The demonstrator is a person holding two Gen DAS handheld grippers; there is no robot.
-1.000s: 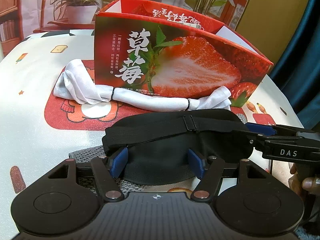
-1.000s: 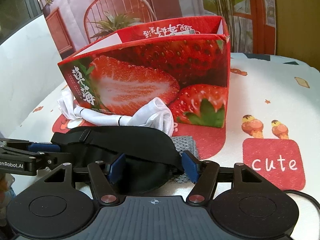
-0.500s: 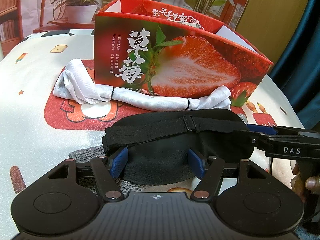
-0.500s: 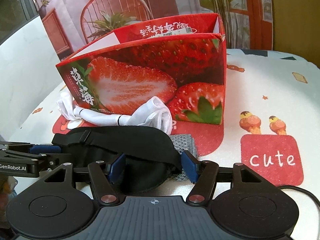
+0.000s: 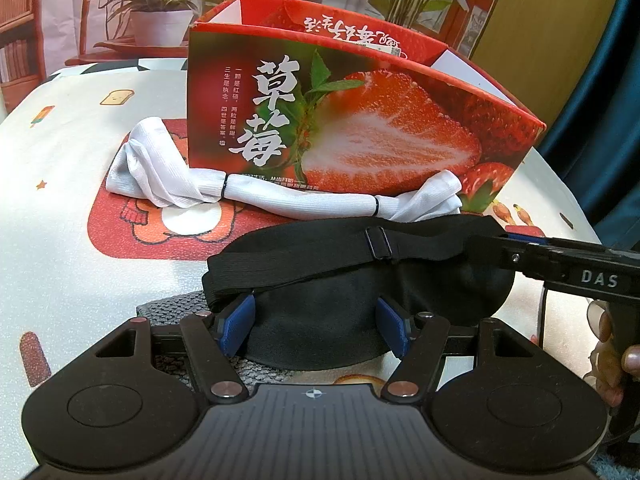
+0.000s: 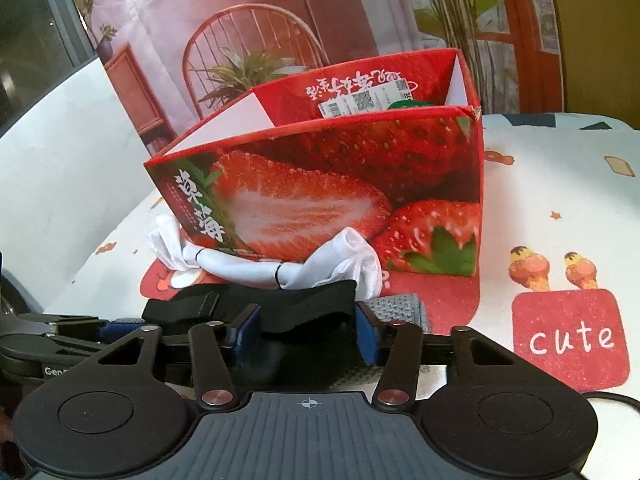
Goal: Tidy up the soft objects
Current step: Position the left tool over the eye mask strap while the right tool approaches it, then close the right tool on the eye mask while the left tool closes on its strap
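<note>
Right wrist view, both tools [image 6: 306, 334] [image 5: 314, 326] spread round eye mask [image 5: 340, 280], grey cloth [image 6: 394, 308] mostly hidden.

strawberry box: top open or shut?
Open. In the right wrist view the strawberry box shows its white inner walls and a barcode label inside its far wall. No lid covers it. Whether anything lies inside: cannot tell.

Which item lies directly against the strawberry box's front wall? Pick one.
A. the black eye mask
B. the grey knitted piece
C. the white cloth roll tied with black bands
C: the white cloth roll lies along the foot of the strawberry box, with the black eye mask nearer the cameras.
</note>
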